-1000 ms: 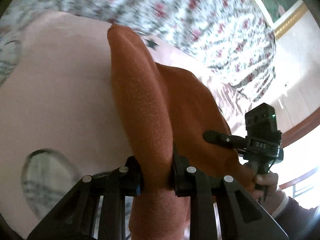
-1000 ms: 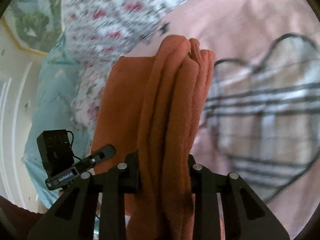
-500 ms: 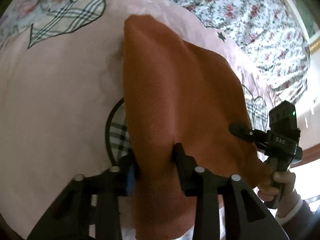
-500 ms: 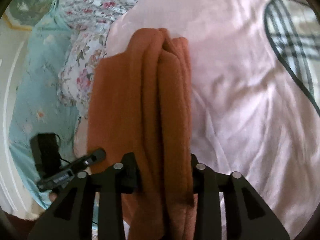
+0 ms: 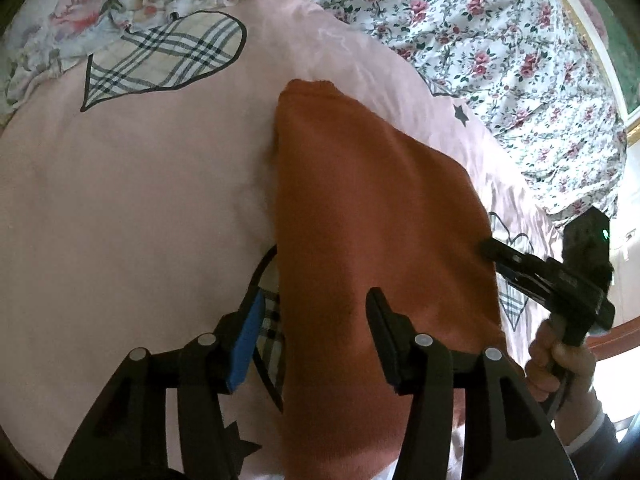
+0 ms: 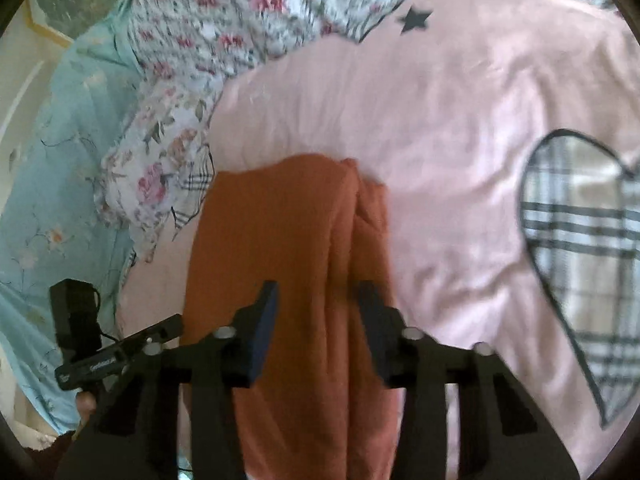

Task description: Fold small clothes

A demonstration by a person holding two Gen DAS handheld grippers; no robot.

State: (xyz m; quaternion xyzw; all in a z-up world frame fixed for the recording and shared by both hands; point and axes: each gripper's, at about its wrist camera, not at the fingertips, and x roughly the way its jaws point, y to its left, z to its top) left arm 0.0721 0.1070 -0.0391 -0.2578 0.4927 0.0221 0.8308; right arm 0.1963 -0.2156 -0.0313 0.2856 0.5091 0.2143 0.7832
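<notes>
Left wrist alone: person's hand behind orange garment.

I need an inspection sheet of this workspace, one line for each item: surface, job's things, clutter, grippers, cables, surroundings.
Surface: pink bedcover printed with plaid hearts and small black stars.
Job's things: one orange garment, folded in layers and lying on the bedcover.
Clutter: nothing seen.
Grippers: left gripper open, jaws have just been opening, garment between the jaws, left pad clear of it. Right gripper open astride the garment's folds, jaws have just been closing.
Cables: thin black cable at the left gripper's black box.
Surroundings: flowered bedding beyond the bedcover, light blue cloth beside it, a hand holding the right gripper.
</notes>
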